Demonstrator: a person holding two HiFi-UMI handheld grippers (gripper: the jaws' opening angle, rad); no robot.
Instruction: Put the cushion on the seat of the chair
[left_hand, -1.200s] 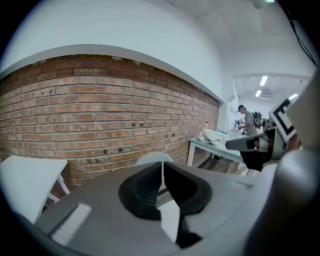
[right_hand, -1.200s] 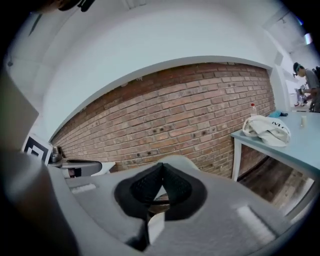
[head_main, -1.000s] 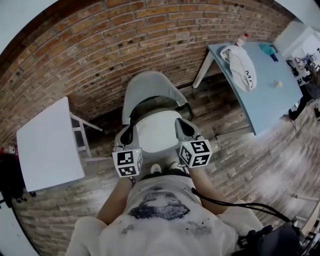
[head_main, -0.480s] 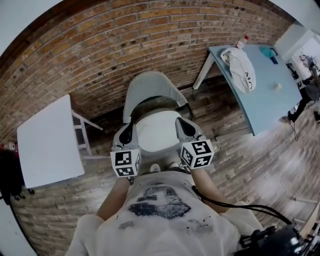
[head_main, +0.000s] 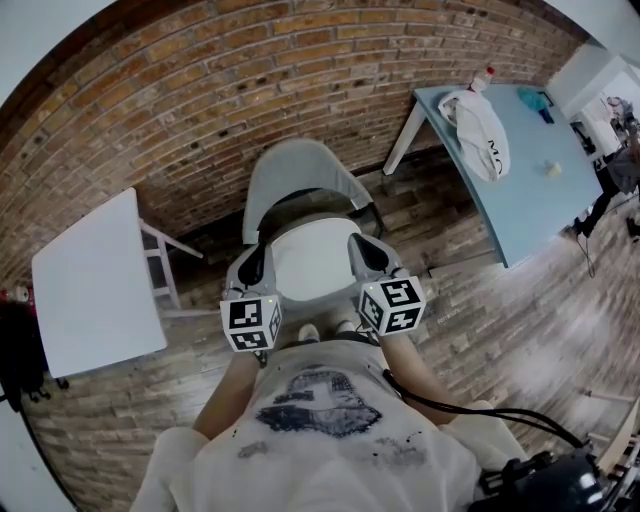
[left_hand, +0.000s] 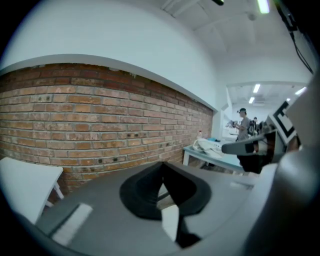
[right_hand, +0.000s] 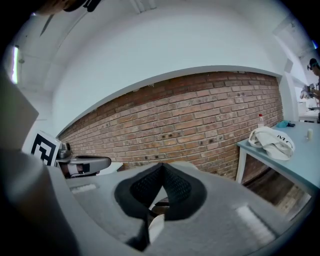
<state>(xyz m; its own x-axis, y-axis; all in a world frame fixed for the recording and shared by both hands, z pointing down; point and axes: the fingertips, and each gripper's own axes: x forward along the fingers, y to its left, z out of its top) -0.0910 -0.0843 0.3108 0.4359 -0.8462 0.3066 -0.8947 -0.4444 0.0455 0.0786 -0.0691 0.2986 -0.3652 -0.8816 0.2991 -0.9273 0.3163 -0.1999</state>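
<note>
A white cushion (head_main: 312, 262) hangs flat just above the dark seat (head_main: 300, 203) of a pale grey chair (head_main: 300, 165) that stands against the brick wall. My left gripper (head_main: 254, 266) is shut on the cushion's left edge and my right gripper (head_main: 360, 253) on its right edge. In the left gripper view the jaws (left_hand: 162, 172) meet, with a white sliver of cushion (left_hand: 170, 222) pinched between them. The right gripper view shows the same: closed jaws (right_hand: 161, 172) with a strip of cushion (right_hand: 156, 226) in the grip. Most of the seat is hidden under the cushion.
A small white table (head_main: 95, 285) stands left of the chair. To the right is a light blue table (head_main: 520, 190) with a white bag (head_main: 480, 130) and a bottle (head_main: 485, 78). A black cable (head_main: 470, 410) trails at the lower right. People (left_hand: 243, 122) stand far off.
</note>
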